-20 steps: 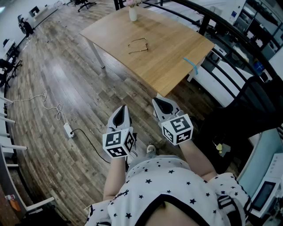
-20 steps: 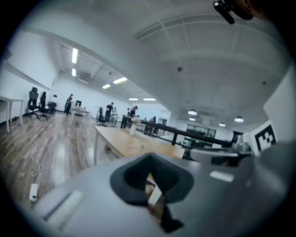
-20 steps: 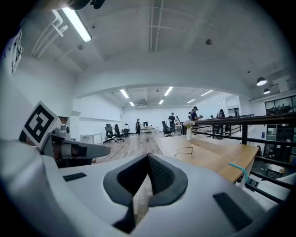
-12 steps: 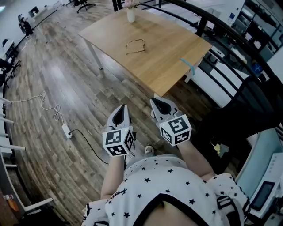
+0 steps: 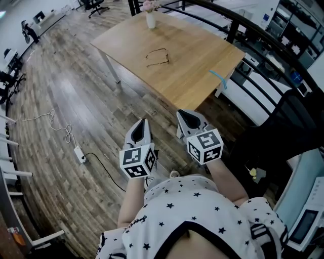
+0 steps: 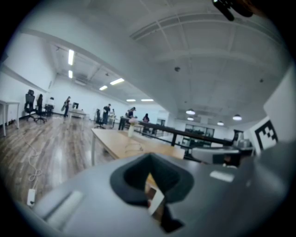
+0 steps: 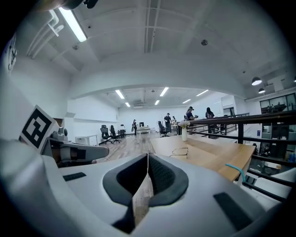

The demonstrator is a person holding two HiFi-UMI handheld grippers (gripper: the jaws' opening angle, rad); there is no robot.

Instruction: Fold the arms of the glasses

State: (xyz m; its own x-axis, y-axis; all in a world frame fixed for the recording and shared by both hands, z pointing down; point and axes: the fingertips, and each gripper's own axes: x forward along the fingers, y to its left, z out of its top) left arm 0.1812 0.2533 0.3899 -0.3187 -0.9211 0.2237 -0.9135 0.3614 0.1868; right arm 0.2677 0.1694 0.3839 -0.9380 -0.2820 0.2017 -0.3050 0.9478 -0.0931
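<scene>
A pair of thin-framed glasses point(image 5: 157, 56) lies with its arms spread on the wooden table point(image 5: 192, 76), well ahead of both grippers; the glasses point(image 7: 179, 151) also show small in the right gripper view. My left gripper point(image 5: 142, 125) and right gripper point(image 5: 185, 117) hang side by side over the floor, short of the table's near corner. Both have their jaws together with nothing between them. In the left gripper view the glasses point(image 6: 134, 147) are a faint shape on the table top.
A white vase with flowers point(image 5: 151, 15) stands at the table's far edge. A blue strap point(image 5: 218, 78) hangs off the right edge. A black railing point(image 5: 263, 38) runs behind the table. A power strip with cable point(image 5: 79, 154) lies on the wood floor at the left.
The view has shifted slightly; both grippers stay side by side and shut, at much the same distance from the table.
</scene>
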